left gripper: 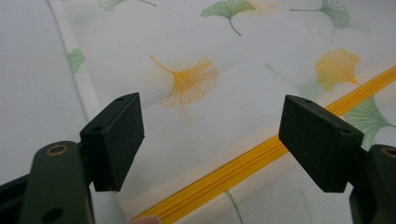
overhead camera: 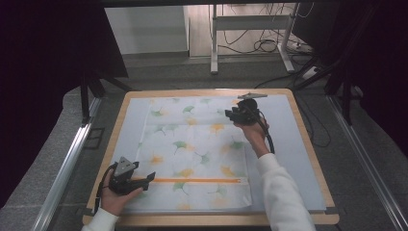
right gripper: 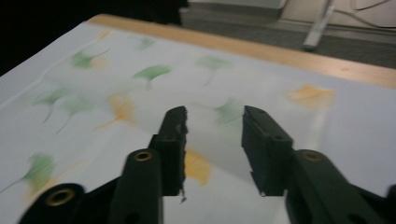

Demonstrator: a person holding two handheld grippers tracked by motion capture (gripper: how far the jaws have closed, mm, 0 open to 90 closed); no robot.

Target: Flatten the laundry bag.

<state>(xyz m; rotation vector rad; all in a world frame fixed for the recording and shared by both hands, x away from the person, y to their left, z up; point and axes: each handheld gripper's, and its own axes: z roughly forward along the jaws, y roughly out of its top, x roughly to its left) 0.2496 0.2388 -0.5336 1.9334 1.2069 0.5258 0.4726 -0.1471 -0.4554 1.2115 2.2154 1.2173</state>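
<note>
Left hand-held gripper (overhead camera: 150, 177) agape, right hand-held gripper (overhead camera: 229, 114) parted

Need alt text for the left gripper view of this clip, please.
The left gripper hovers with its two black jaws wide apart over a white fabric cover printed with green and orange ginkgo leaves. A yellow zipper runs diagonally between the jaws, closer to the right-hand one. Pale table covering shows at the left.

From above our near side we look forward and down over the whole table (overhead camera: 298, 125). Each gripper view sits low and close over the leaf-printed cloth (overhead camera: 192, 149), which all three views share.
</note>
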